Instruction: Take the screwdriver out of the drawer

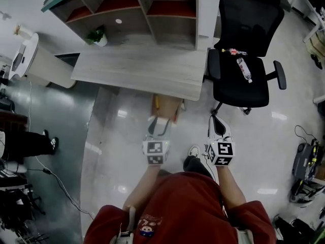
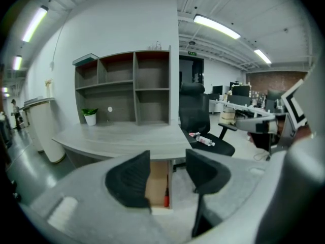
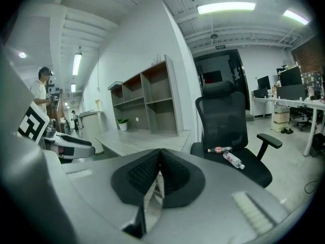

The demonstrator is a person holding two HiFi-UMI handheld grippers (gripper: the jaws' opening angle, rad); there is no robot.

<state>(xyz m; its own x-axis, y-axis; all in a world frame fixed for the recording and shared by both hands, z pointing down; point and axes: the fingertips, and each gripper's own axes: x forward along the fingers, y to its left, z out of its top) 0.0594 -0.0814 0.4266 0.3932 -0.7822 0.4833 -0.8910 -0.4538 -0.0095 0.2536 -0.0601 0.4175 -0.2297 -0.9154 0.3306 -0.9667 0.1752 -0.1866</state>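
Under the grey desk (image 1: 137,67) a wooden drawer (image 1: 170,107) stands pulled out. It shows between my left jaws too, as the drawer (image 2: 156,183). A slim red-handled tool, apparently the screwdriver (image 2: 166,201), lies along its right side. My left gripper (image 1: 158,127) hovers over the floor just short of the drawer, open and holding nothing; in its own view the left gripper (image 2: 167,161) frames the drawer. My right gripper (image 1: 217,125) hangs to the right, near the chair base. In its own view the right gripper (image 3: 160,155) has its pads together, holding nothing.
A black office chair (image 1: 246,50) stands right of the desk with two bottles (image 1: 244,68) on its seat. A shelf unit (image 1: 147,9) and a small plant (image 1: 96,36) sit on the desk. Someone's legs (image 1: 25,142) and cables lie at the left; gear (image 1: 304,172) at the right.
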